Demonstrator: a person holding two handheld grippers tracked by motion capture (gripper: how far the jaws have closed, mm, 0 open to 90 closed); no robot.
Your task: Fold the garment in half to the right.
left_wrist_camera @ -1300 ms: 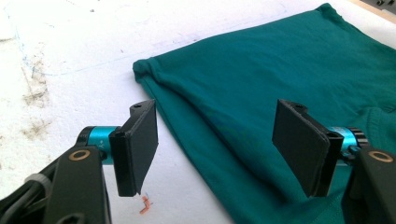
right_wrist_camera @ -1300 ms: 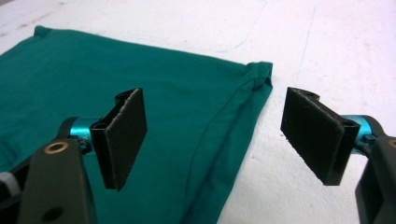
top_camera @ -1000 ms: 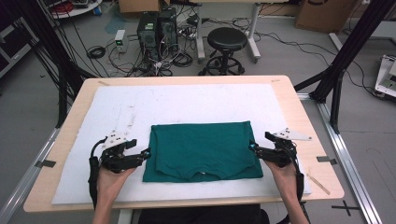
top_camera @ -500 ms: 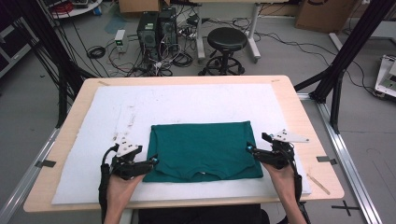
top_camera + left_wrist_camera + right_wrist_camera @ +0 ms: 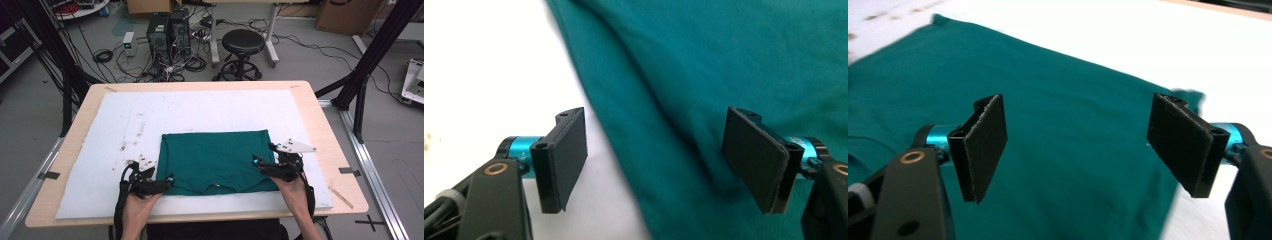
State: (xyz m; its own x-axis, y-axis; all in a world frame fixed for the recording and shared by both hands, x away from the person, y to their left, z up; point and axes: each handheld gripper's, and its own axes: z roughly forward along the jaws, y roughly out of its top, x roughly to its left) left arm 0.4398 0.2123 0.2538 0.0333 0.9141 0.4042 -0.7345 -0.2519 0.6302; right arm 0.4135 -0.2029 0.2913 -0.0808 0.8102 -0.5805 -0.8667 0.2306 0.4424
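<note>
Shirt [image 5: 216, 161] neckline: high view

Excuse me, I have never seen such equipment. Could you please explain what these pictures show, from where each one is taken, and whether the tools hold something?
A person sits at a wooden table and holds a hand tool with two black jaws in each hand: the left gripper and the right gripper. The high view comes from a fixed camera above the table. Each of the two gripper views comes from a small camera riding on that tool, looking along its jaws. On a white mat lies a folded green shirt. Both tools are at its side edges with jaws open; the left ones have just been opening. Nothing is held: the cloth lies under the jaws, and the pads do not press it.
</note>
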